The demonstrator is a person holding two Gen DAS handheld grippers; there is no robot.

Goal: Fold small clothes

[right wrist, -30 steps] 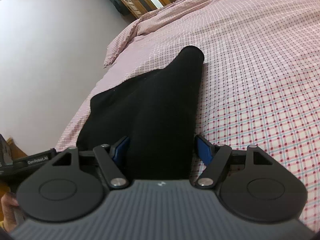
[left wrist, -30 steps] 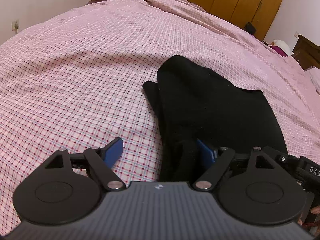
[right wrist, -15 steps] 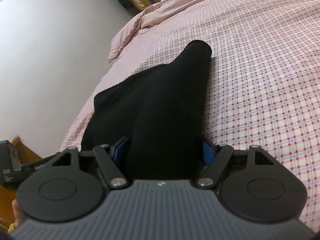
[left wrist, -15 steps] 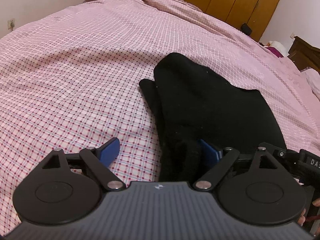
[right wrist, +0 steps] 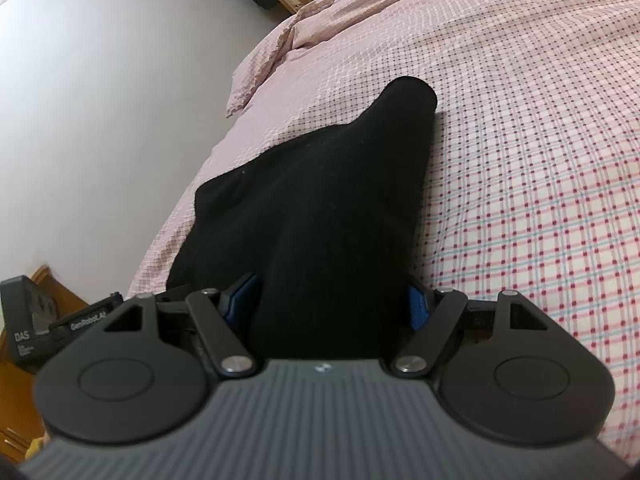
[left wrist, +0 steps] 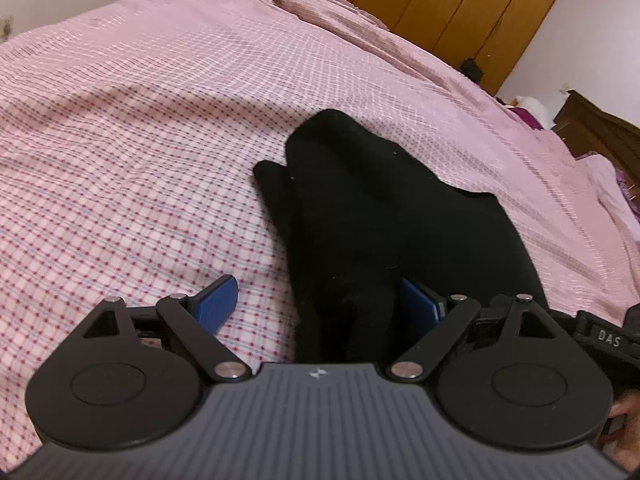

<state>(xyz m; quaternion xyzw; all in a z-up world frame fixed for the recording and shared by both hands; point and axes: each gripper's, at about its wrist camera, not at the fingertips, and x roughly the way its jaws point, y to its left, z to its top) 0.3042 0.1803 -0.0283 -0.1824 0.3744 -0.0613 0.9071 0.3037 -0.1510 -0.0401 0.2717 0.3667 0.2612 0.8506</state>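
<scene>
Lying flat, black knit garment (left wrist: 384, 220), pink checked bedsheet (left wrist: 140, 140)

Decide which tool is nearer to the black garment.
Right, narrowly. The right tool has the black garment filling the space between both fingers; the left tool straddles only its edge, one finger over bare bedsheet.

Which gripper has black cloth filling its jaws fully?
The right gripper: black cloth reaches both blue pads; the left gripper's left pad is bare over the sheet.
</scene>
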